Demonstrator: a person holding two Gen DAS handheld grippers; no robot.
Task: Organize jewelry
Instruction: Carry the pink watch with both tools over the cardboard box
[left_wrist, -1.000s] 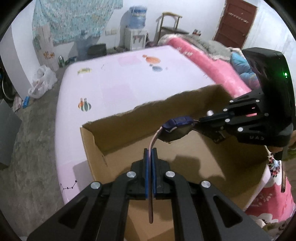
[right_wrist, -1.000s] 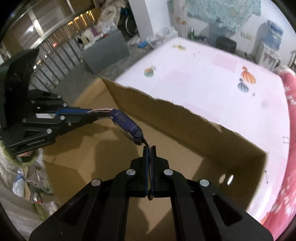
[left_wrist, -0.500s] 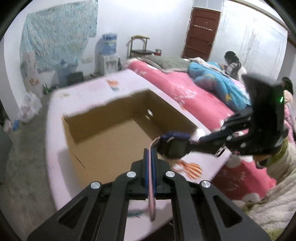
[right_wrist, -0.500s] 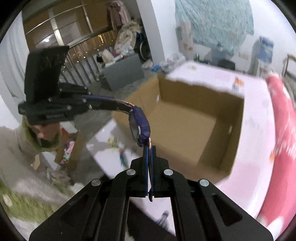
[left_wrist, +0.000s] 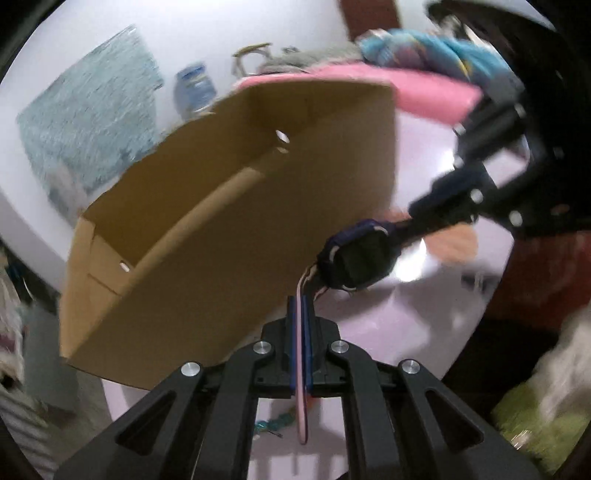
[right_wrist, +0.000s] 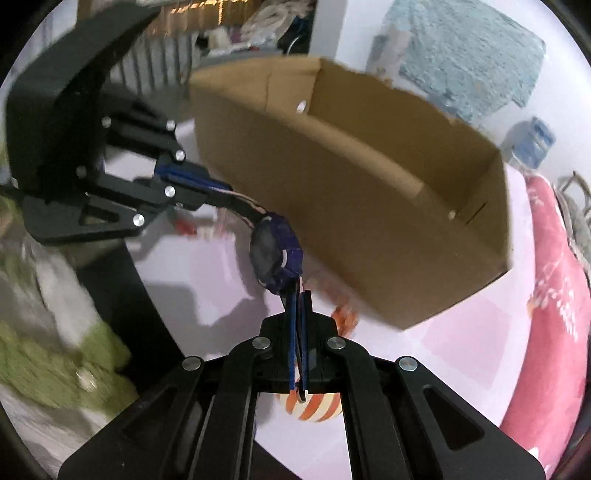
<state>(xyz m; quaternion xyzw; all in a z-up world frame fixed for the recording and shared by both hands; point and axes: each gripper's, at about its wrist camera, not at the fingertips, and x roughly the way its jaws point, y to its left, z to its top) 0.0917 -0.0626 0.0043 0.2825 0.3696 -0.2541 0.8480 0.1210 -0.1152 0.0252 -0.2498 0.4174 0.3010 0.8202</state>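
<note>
While both hand-held grippers pinch its straps, watch (left_wrist: 356, 260) spans beside cardboard box (left_wrist: 229, 206).

Motion blur smears the bedding (left_wrist: 424, 62) beyond the cardboard box (left_wrist: 229, 221). The box's floor is hidden behind its near wall. The watch (right_wrist: 275, 254) strap ends are covered by clamped gripper fingers.

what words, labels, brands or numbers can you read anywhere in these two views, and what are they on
None: no text can be read in either view.
Watch: its dark face shows no digits or brand.
Cardboard box: plain brown walls, no print or label.
Left gripper and right gripper: no marking legible, each shut on a strap end of the watch.
Water jug: too blurred to read any label.
</note>
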